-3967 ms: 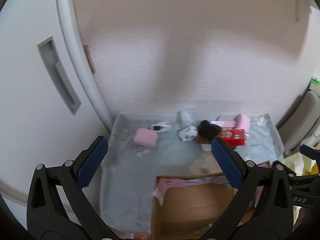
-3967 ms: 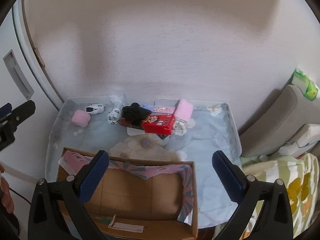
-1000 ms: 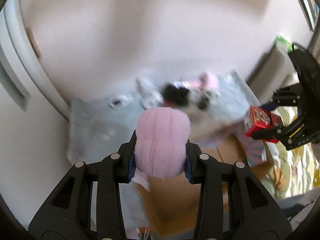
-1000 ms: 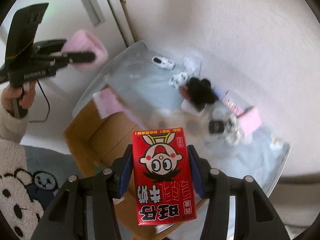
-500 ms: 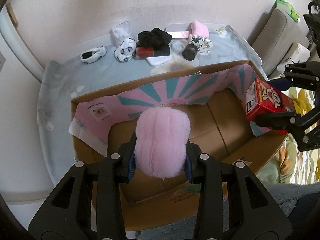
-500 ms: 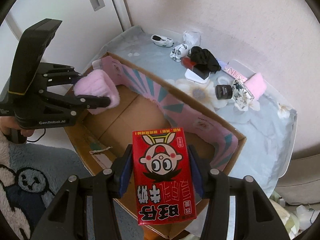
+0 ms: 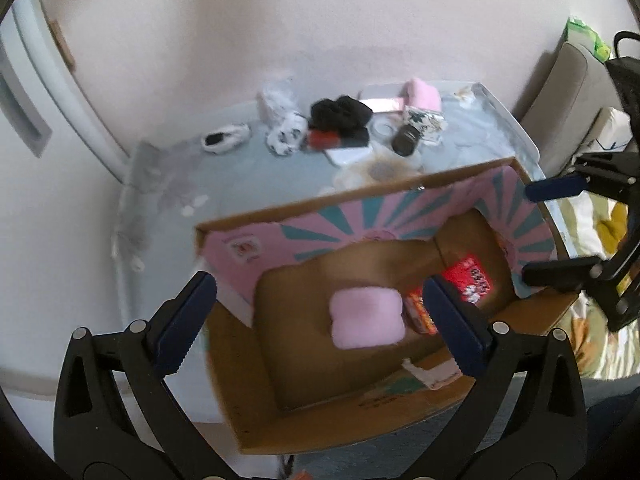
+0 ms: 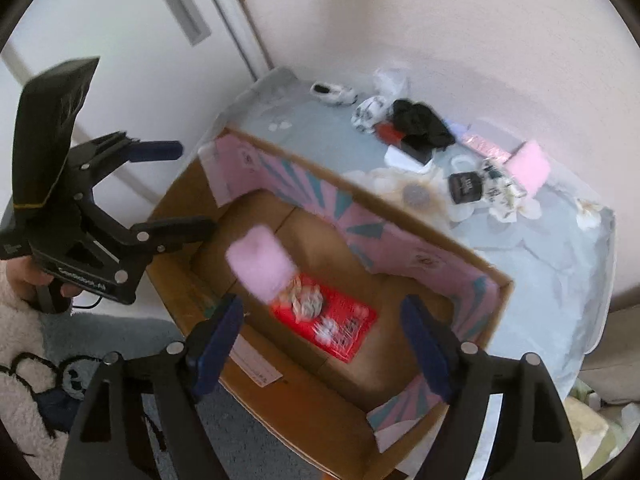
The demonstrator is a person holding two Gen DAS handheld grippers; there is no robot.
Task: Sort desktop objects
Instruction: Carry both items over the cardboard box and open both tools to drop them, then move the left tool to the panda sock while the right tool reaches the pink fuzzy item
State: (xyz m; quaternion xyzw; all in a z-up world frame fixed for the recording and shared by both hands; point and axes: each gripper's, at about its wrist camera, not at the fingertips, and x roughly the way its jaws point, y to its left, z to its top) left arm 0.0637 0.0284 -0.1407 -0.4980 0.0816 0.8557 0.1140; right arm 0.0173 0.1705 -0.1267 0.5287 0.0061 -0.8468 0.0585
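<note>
Inside the cardboard box (image 7: 248,412), beneath both opening, empty grippers (image 7: 326,320) (image 8: 322,334), a red carton (image 8: 334,320) with unreadably blurred print touches a pink puff (image 7: 366,322).

The puff (image 7: 366,322) and the carton (image 7: 468,280) lie side by side inside the box (image 7: 320,210).

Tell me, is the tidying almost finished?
Not yet. Done: the fluffy pink pad and the red carton lie in the cardboard box. In hand: nothing; the left gripper and right gripper are both opening, empty. Left: the black scrunchie, dark jar, pink block and other bits on the table.
</note>
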